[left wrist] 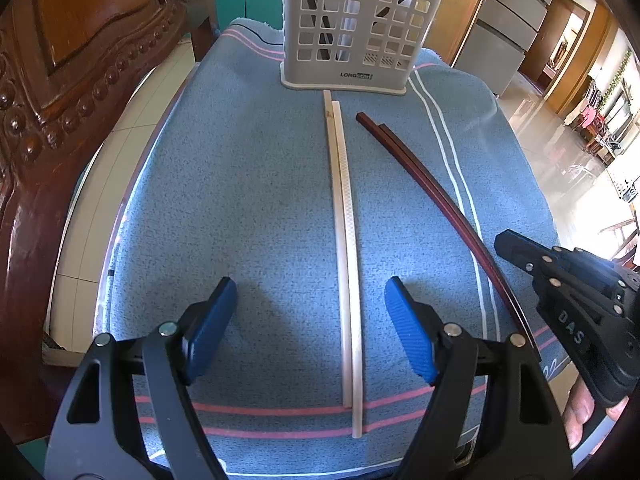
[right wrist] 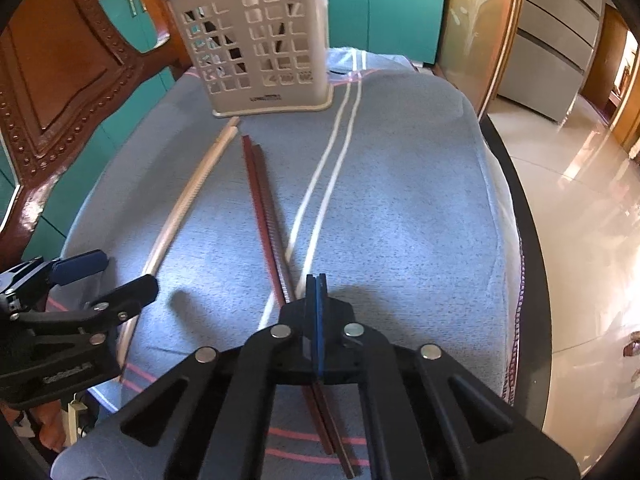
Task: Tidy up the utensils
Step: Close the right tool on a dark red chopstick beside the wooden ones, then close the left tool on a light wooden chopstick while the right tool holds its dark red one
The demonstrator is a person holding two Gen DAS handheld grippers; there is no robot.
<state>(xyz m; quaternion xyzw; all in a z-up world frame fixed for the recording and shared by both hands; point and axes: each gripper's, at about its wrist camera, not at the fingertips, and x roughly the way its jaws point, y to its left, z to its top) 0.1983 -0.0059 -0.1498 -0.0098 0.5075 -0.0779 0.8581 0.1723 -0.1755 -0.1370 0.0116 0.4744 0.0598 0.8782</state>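
A pair of white chopsticks lies lengthwise on the blue towel, pointing at the grey perforated utensil holder. A pair of dark red chopsticks lies to their right. My left gripper is open, its blue pads on either side of the white pair's near part, above it. My right gripper is shut with nothing between its pads, just above the red chopsticks. In the right wrist view the white pair and the holder show to the left.
A carved wooden chair stands close on the left. The towel covers a round table whose edge drops to a glossy tiled floor on the right. Teal cabinets stand behind.
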